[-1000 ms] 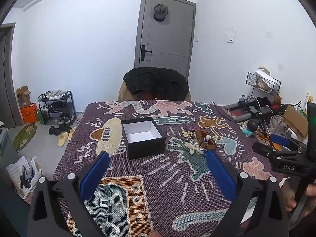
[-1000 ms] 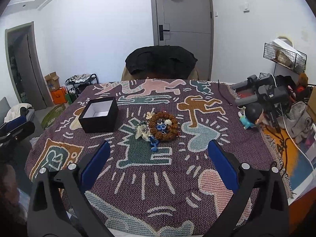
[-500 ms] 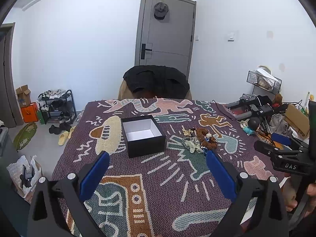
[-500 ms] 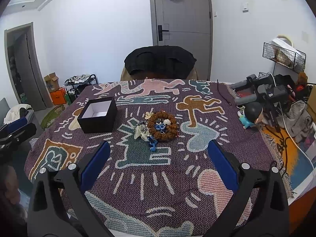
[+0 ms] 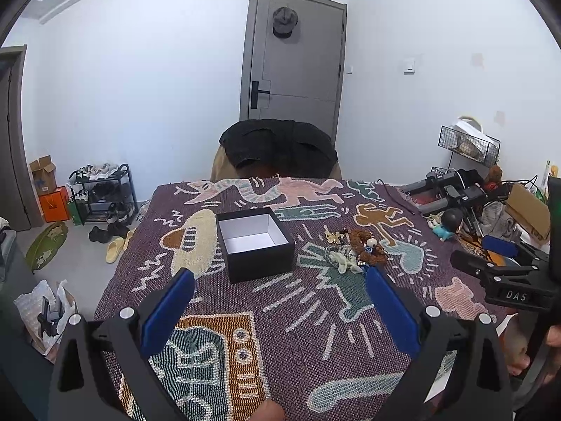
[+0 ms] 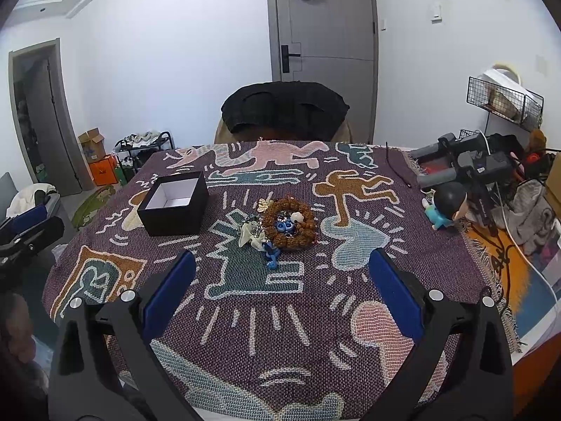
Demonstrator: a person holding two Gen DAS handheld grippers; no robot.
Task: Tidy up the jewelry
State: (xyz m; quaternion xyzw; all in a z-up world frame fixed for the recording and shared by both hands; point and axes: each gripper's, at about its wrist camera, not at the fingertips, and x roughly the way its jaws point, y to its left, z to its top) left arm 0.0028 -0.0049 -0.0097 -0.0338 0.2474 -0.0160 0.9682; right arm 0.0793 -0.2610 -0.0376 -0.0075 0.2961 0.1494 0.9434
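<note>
Little had moved since a second earlier: both views crept slightly nearer the bench (image 6: 403,245), and nothing on it had shifted. The left gripper (image 5: 278,294) and right gripper (image 6: 280,277) both hovered with fingers spread wide, holding nothing. The jewelry (image 6: 280,226), a bead bracelet ringing small blue and pale pieces, lay heaped mid-bench, at 3 o'clock of the box (image 6: 175,207) and just apart from it. The box stood open and bare, so sorting had probably not begun.
</note>
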